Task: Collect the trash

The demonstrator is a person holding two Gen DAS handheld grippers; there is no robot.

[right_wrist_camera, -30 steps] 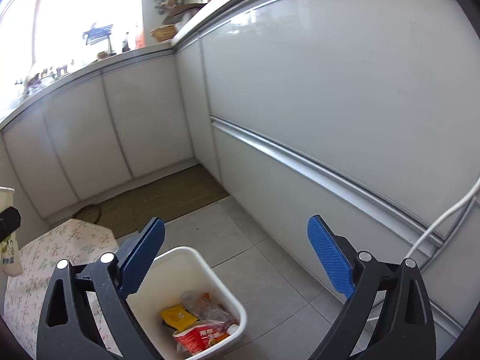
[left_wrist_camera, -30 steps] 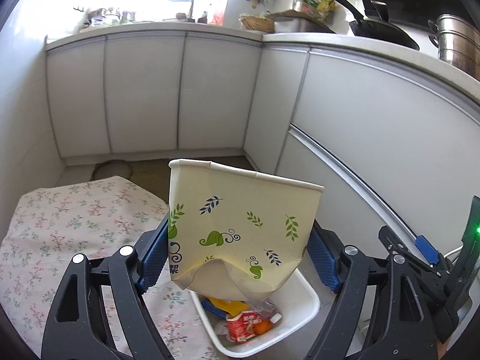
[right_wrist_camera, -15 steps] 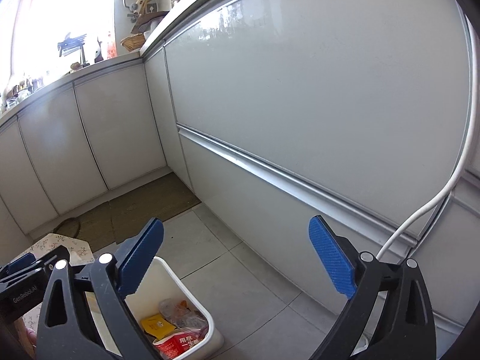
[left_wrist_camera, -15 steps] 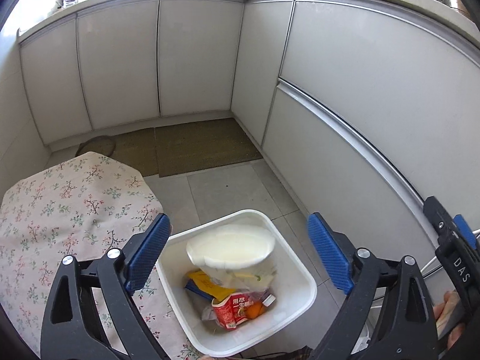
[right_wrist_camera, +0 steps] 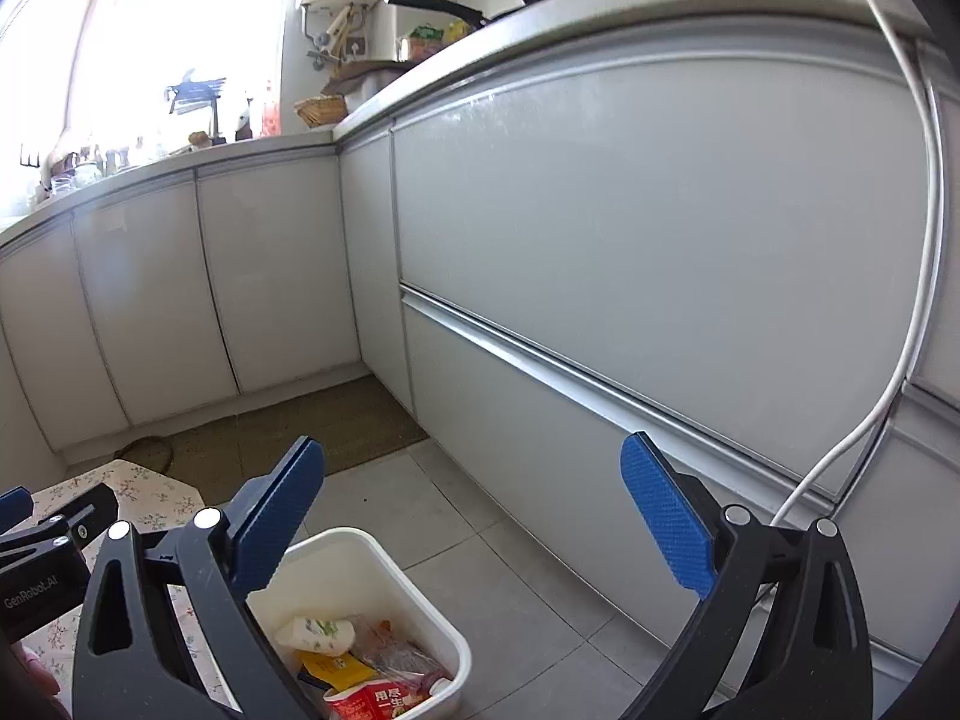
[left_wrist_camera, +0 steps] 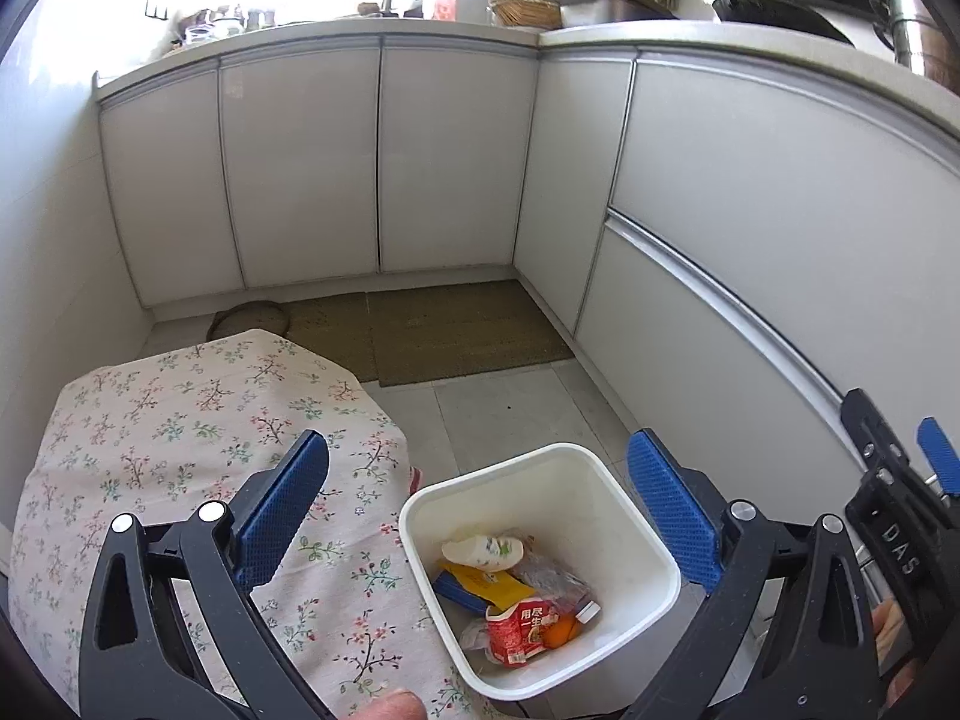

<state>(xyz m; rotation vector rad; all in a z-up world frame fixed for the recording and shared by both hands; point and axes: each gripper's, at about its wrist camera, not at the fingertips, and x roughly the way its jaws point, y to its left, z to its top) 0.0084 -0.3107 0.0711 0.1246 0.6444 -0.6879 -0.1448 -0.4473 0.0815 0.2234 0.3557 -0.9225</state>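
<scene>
Kitchen floor, white bin with collected trash; both grippers spread and holding nothing.

Left wrist view: left gripper (left_wrist_camera: pixel 477 510) released, jaws wide above white bin (left_wrist_camera: pixel 636 516); paper cup (left_wrist_camera: pixel 483 550) lies on its side inside, atop yellow packet (left_wrist_camera: pixel 489 585), beside red carton (left_wrist_camera: pixel 519 630); floral cloth (left_wrist_camera: pixel 180 438) just beside bin.
Right wrist view: right gripper (right_wrist_camera: pixel 471 516) released, empty; bin (right_wrist_camera: pixel 390 564) below its left finger, cup (right_wrist_camera: pixel 315 635) within; white cable (right_wrist_camera: pixel 924 276) hangs down the cabinets.
</scene>
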